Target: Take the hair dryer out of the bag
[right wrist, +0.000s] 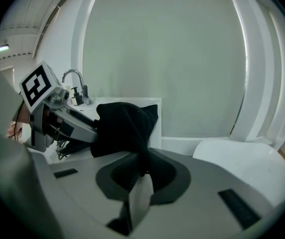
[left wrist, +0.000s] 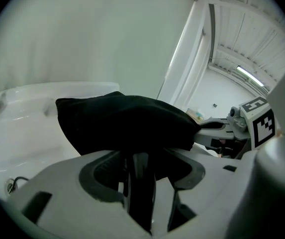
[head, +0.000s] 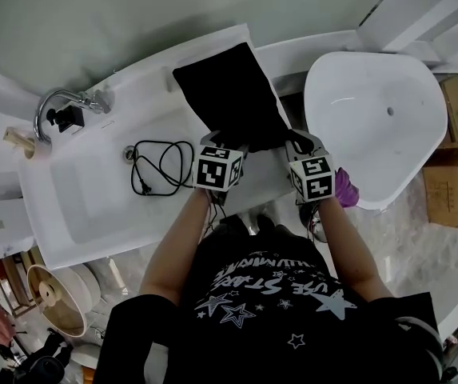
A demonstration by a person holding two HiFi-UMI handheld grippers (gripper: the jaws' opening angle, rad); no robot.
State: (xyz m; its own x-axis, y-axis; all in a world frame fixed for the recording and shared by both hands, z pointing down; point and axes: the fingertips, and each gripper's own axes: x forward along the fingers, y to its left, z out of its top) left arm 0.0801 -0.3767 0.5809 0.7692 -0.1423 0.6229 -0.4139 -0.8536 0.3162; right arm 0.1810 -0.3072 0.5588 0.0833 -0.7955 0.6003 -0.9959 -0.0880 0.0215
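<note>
White countertop [head: 85, 202] bears a black bag [head: 232, 94], coiled cable [head: 161, 166], faucet [head: 57, 102].

The white surface [head: 93, 206] dips into a shallow sink. A black bag [head: 232, 94] rests across its far edge. A coiled black cord [head: 161, 166] lies beside the drain [head: 129, 152], and a chrome tap [head: 53, 102] stands at the left end.

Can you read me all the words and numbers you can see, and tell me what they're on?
Black T-shirt: white letters among drawn stars, upside down and creased, too warped to read for sure.
Left marker cube and right marker cube: black-and-white square patterns only, no words.
Cardboard boxes: any print is too small to read.
Both gripper views: no words, only the same cube patterns.
</note>
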